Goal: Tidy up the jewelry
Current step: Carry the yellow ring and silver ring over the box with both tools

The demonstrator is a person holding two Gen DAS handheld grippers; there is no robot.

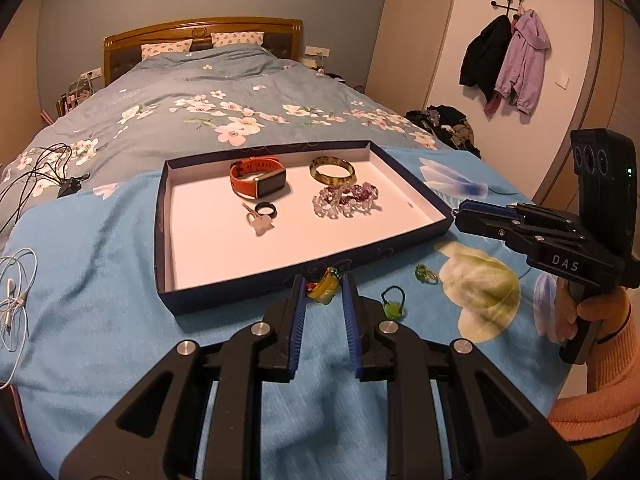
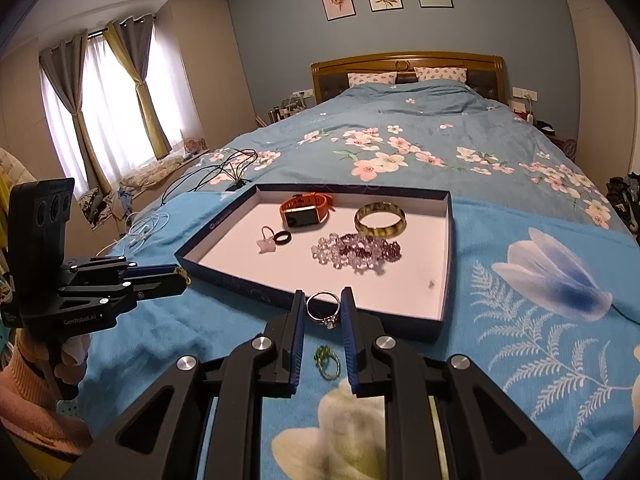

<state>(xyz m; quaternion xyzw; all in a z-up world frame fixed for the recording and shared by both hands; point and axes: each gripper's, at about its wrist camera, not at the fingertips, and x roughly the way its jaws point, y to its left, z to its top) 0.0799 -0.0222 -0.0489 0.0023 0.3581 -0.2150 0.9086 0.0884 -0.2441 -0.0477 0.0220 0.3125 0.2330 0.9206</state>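
Earphones [image 1: 12,300] and dark cables [image 1: 48,168] lie at the far left on the bed [image 2: 400,120], where a blue blanket [image 1: 100,240] is spread. On the blanket sits a shallow dark box lid [image 1: 160,240] with a white inside. Going left to right inside it, I see a pink star charm [image 1: 262,226] touching a black ring [image 1: 266,209], an orange watch [image 1: 258,178] behind them, then an olive bangle [image 1: 333,170] at the back and a heap of clear and purple beads [image 1: 346,200] just in front of it. My left gripper [image 1: 324,290] hangs over the blanket just outside the lid's near wall, its jaws spread, with a yellow-green glass ornament [image 1: 326,286] lying between the fingertips; I cannot tell whether either pad touches it. Right of that lie a green hair tie [image 1: 394,304] and a small green ring [image 1: 426,274], both on the blanket. Further right, my right gripper [image 2: 323,308] is over the lid's near right corner, pinching a silver ring [image 2: 324,308] with a pale stone, the band upright between the pads. The small green ring lies on the blanket under it.
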